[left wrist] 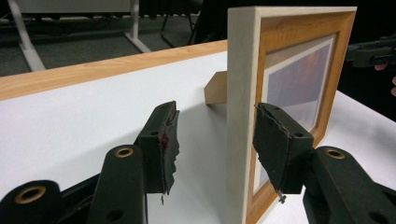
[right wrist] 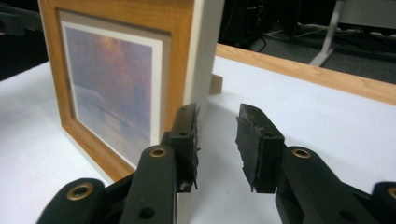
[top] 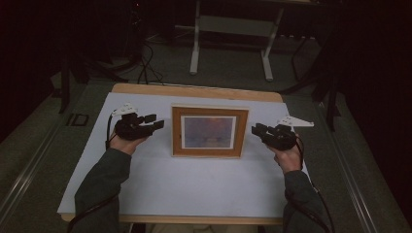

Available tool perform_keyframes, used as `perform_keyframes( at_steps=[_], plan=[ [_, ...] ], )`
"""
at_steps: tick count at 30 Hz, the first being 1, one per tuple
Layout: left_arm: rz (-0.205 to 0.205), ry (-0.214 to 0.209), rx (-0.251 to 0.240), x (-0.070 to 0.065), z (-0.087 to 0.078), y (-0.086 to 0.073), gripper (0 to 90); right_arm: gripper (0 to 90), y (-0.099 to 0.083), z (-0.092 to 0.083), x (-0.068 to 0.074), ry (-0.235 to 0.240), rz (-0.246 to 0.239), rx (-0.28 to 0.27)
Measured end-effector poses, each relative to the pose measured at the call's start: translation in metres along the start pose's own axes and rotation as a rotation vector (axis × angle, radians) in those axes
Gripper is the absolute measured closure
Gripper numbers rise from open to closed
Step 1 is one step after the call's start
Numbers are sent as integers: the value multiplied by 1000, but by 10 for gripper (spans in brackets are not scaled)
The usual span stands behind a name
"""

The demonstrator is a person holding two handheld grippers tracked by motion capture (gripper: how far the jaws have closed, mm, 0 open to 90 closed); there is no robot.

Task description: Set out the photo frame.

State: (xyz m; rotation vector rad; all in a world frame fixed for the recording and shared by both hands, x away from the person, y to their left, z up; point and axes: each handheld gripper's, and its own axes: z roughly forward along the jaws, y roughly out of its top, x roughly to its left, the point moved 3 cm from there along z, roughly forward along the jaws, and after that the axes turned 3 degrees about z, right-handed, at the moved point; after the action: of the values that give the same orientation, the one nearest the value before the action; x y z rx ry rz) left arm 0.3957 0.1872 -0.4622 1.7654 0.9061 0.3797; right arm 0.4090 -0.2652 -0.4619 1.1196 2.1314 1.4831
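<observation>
Picture frame (top: 210, 131) between open left tongs (left wrist: 212, 144)

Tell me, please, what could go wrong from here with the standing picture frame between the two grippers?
The picture frame stands upright on a small rear prop; an uneven push could tip it. The left gripper straddles its side edge, whereas the right gripper sits beside the other edge, jaws behind it, so closing may miss or shove it.
</observation>
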Motion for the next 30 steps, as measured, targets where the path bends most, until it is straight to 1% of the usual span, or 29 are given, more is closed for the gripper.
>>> perform_keyframes(
  at_steps=[4,7,8,10,15,22,25,27,30],
  plan=[
    [3,21,13,0,-4,-9,511,705,-6,-1,-2,-9,10,7],
    [-11,23,17,0,-6,-16,510,717,-12,-1,-3,-15,20,20],
    [-22,24,20,0,-6,-20,510,718,-14,-1,-4,-16,24,21],
    [-30,30,34,1,-6,-27,510,720,-18,-1,-5,-19,27,31],
    [-62,35,48,3,-3,-44,510,734,-30,3,-6,-28,38,55],
    [-73,46,68,4,0,-59,510,735,-44,5,-7,-41,37,87],
    [-89,41,70,3,3,-66,511,740,-50,4,-9,-46,52,91],
    [-88,35,82,1,6,-70,511,746,-53,6,-9,-55,58,95],
    [-79,31,108,-4,13,-78,511,747,-55,10,-6,-50,56,103]
  ],
)
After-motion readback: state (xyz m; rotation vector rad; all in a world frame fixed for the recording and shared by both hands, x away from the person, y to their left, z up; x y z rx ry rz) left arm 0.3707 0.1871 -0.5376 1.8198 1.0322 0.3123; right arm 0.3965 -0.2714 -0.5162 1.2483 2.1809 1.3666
